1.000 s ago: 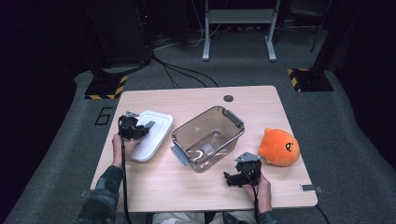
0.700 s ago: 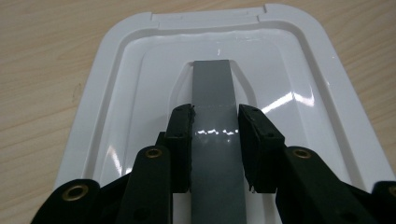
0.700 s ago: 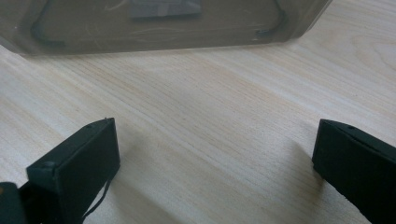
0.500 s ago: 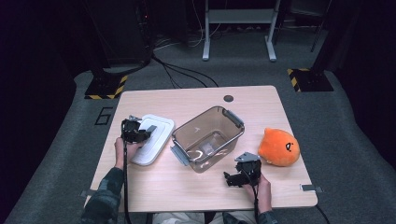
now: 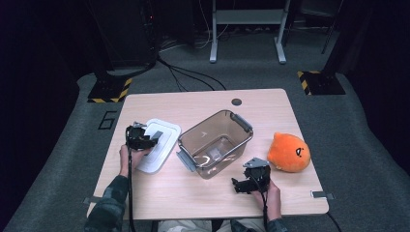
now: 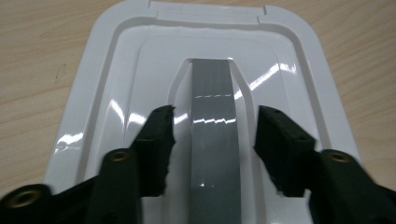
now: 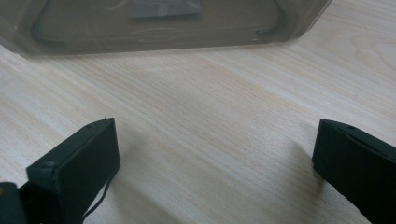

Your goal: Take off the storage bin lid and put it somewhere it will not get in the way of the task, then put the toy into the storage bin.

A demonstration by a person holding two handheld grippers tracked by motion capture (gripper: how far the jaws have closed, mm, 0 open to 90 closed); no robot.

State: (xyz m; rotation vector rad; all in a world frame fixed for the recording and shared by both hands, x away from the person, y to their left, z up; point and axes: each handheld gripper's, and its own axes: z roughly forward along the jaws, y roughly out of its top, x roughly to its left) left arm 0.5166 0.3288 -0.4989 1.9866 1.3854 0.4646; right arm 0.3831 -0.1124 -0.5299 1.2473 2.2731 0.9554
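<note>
A white lid [image 5: 162,145] [image 6: 116,70] lies flat on the left of the wooden table [image 5: 203,104]. My left gripper [image 5: 144,140] [image 6: 215,114] hovers over it. Its jaws have just been opening and stand either side of the lid's raised grey handle strip [image 6: 211,79], with a gap on both sides. A clear plastic container [image 5: 205,124] [image 7: 163,28] sits mid-table with grey clips at its ends. My right gripper [image 5: 243,185] [image 7: 215,135] rests open near the front edge, just short of the container, with bare table between its fingers.
An orange plush toy [image 5: 289,152] lies right of the container. A dark round grommet [image 5: 236,102] marks the table's far edge. Cables [image 5: 193,77] and metal stand legs [image 5: 246,34] are on the grey floor beyond.
The left gripper and the lid have shifted slightly toward the near edge. The right gripper has not moved.
</note>
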